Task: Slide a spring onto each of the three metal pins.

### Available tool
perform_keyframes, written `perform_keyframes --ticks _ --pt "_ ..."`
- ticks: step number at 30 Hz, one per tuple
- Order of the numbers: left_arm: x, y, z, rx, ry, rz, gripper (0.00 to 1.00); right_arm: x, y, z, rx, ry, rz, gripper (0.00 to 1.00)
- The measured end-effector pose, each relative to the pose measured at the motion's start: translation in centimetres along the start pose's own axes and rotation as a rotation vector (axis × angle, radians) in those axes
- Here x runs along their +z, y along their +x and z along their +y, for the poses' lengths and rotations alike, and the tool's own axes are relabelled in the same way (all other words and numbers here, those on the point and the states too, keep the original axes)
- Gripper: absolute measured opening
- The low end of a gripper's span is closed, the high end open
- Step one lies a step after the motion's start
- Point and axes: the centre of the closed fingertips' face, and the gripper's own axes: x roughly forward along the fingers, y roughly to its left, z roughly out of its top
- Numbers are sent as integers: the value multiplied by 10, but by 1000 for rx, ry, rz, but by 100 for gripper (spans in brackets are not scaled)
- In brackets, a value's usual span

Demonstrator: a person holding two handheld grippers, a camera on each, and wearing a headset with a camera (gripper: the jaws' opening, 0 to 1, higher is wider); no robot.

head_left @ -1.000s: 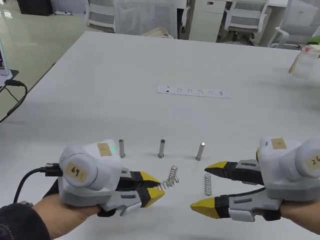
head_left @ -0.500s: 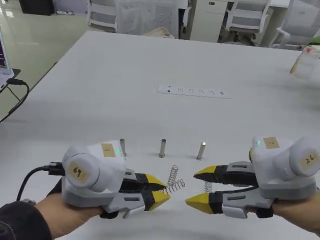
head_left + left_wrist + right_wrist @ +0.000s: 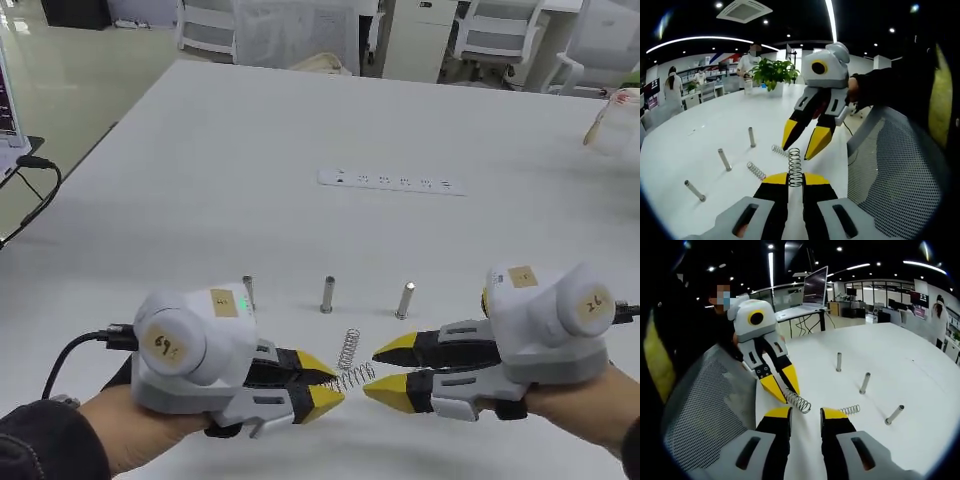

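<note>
My left gripper (image 3: 795,178) clamps a spring (image 3: 795,162). Its view shows two loose springs (image 3: 756,170) by the pins (image 3: 723,159), while the head view hides one, I think. My right gripper (image 3: 806,414), jaws apart, has moved closer.

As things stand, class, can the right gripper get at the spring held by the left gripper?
Probably yes: the right gripper is open and points at the free end of the spring, which juts from the shut left gripper, with nothing between them.
</note>
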Motion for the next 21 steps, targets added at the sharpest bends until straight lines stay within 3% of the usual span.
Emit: perform_keyframes --ticks 10,21 --pt "2 2 -3 -14 8 -9 2 -3 6 7 55 24 2 13" --pt "-3 5 -5 -18 22 13 2 2 2 13 66 5 3 10"
